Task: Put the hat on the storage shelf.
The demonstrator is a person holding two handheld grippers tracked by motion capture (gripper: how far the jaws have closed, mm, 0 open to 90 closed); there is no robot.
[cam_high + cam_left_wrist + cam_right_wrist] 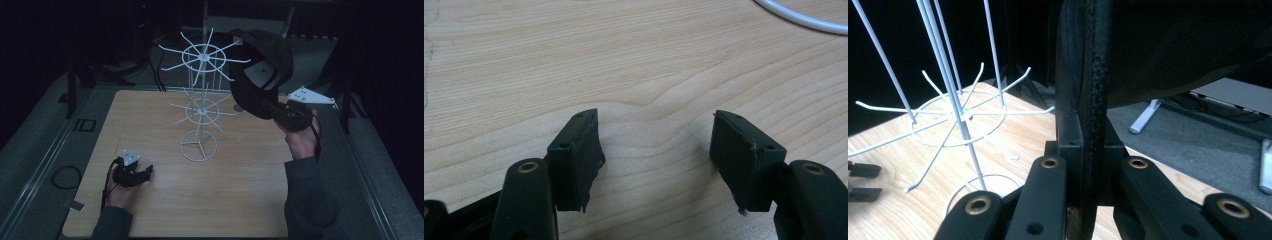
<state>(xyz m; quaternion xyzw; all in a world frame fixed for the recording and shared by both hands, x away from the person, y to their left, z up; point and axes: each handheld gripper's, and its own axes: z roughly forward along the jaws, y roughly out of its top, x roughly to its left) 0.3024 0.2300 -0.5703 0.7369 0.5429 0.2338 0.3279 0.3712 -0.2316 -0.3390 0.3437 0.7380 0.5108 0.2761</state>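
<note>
A black cap (262,65) hangs in the air at the right side of a white wire rack (202,100) with two tiers of hooks. My right gripper (272,109) is shut on the cap's edge, which stands as a dark strip (1093,75) between the jaws of that gripper (1088,145). The cap sits close to the upper tier's right hooks; whether they touch I cannot tell. My left gripper (147,172) rests low on the wooden table (150,115) at the front left. Its jaws (656,150) stand open with nothing between them.
The rack's round base ring (804,20) lies just beyond the left gripper, and the rack (955,115) stands left of the cap in the right gripper view. The left gripper's jaws (860,181) show at that view's far left. Dark floor and cables surround the table.
</note>
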